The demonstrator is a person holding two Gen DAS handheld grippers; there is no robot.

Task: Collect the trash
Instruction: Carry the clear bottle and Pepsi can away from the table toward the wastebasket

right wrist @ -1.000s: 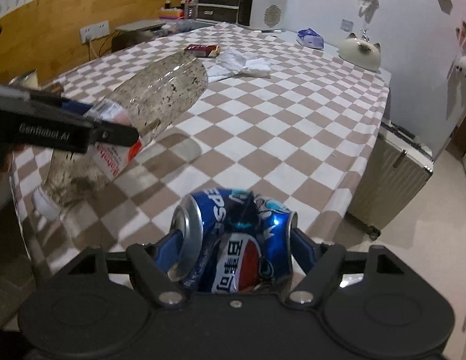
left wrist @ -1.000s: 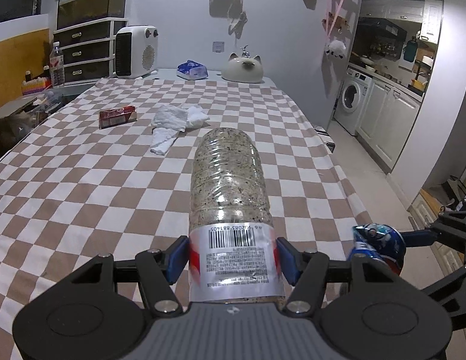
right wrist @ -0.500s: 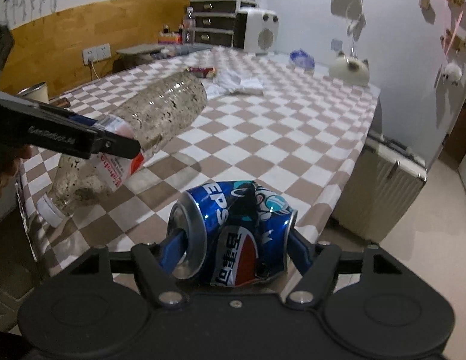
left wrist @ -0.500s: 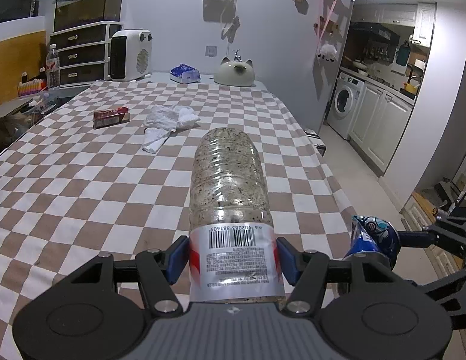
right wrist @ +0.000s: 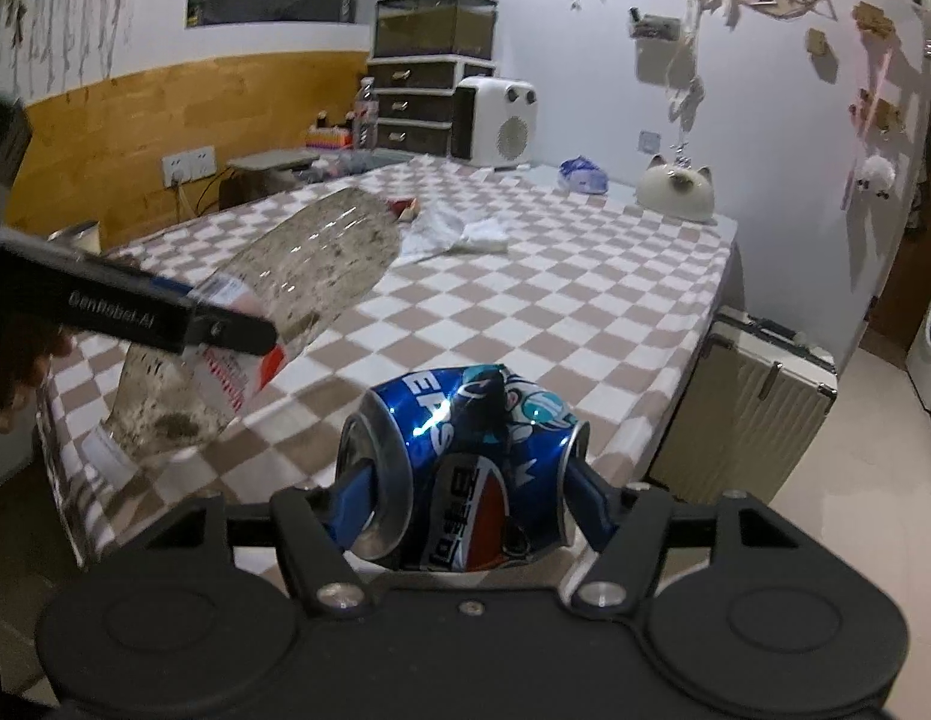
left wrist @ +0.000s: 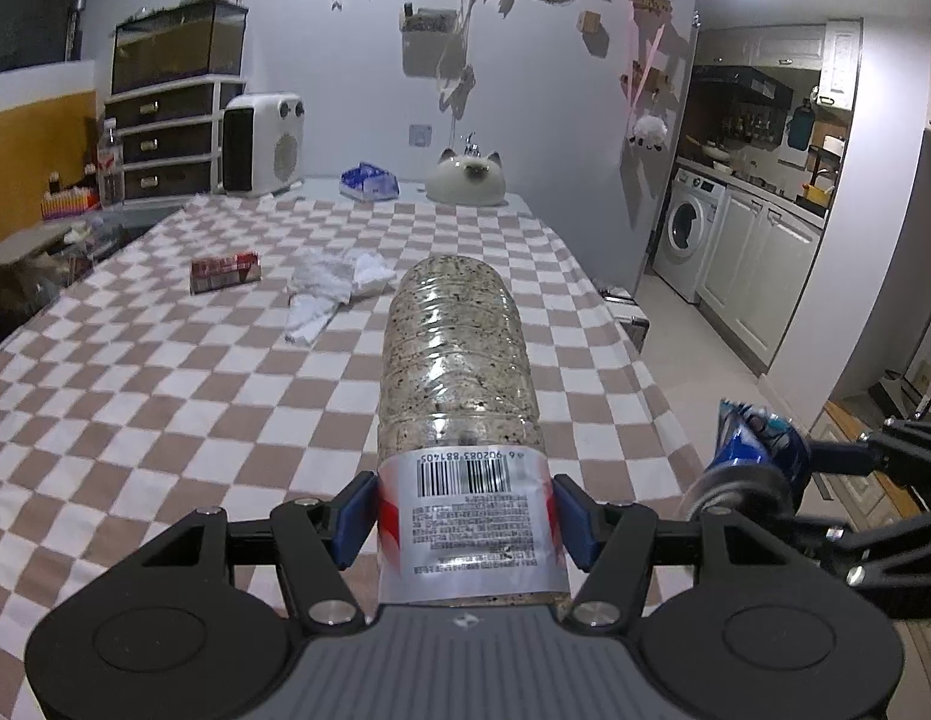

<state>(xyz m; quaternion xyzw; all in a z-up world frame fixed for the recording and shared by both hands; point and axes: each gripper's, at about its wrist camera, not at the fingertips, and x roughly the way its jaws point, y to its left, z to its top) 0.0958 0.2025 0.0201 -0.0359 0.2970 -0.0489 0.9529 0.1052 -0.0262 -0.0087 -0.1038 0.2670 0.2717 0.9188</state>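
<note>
I had the bottle clamped across its labelled waist, my left fingers pressed in on both sides of the label, because that band is the stiffest part and the clear, speckled body would buckle. It hung above the near end of the tabletop, base pointing away from me and, in the right view, its cap end tipped down, so whatever dregs were inside sat at the neck. The left gripper was closed only as far as the bottle allowed.

The can lay sideways in my right gripper, the fingers shut on its two ends; it was already crushed, so gripping end to end gave flat rims to bear on. It hung off the tabletop's near corner, right of the bottle and apart from it.

Beyond the bottle on the tabletop, a crumpled tissue and a red pack lay near each other, untouched. I judged them the next trash, once both loads were dropped. No bin showed in either view.
</note>
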